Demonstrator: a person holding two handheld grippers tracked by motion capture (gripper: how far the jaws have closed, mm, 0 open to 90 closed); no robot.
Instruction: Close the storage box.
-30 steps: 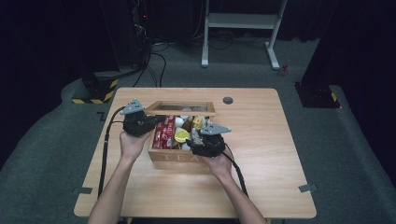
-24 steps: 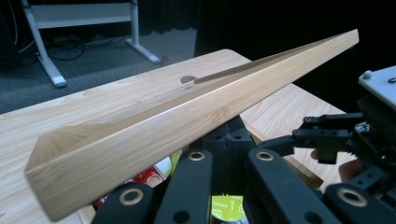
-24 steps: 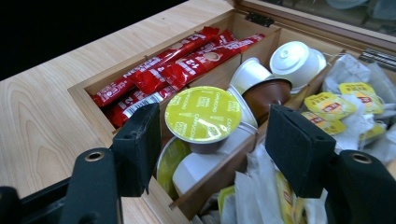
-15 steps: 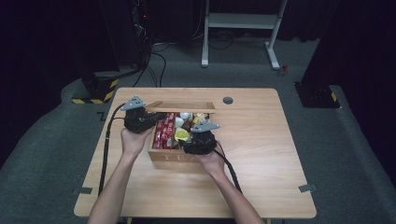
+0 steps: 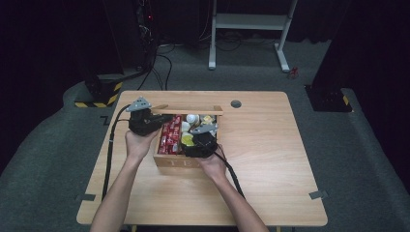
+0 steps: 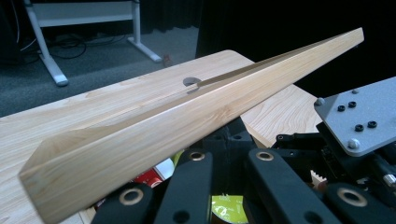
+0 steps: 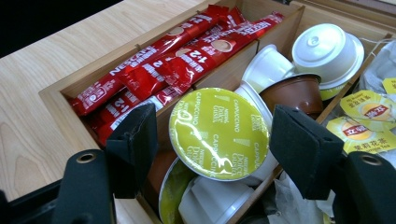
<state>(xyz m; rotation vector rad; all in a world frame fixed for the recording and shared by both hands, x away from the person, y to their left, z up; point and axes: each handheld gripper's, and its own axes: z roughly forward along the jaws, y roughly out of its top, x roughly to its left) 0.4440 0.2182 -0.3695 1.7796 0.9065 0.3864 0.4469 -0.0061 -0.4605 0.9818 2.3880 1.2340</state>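
An open wooden box (image 5: 176, 162) sits mid-table with its lid (image 5: 193, 109) raised at the back. My left gripper (image 5: 167, 117) is shut at the lid's left end. In the left gripper view the lid's rail (image 6: 187, 126) crosses in front and hides the left gripper's (image 6: 229, 140) tips. My right gripper (image 7: 219, 140) hangs over the middle compartment. Its jaws have just been opening and stand open on either side of a green-foiled cappuccino capsule (image 7: 217, 133) without touching it. Red sachets (image 7: 187, 60) fill the left compartment, and tea bags (image 7: 369, 112) lie on the right.
White (image 7: 327, 49) and brown (image 7: 294, 91) capsules crowd around the green one. The table (image 5: 290, 159) has a round cable hole (image 5: 236, 103) behind the box. A white desk frame (image 5: 251, 24) and a striped base (image 5: 96, 94) stand on the floor beyond.
My right hand has shifted left across the box, from its right side toward the middle compartment. The left hand and the lid have stayed put.
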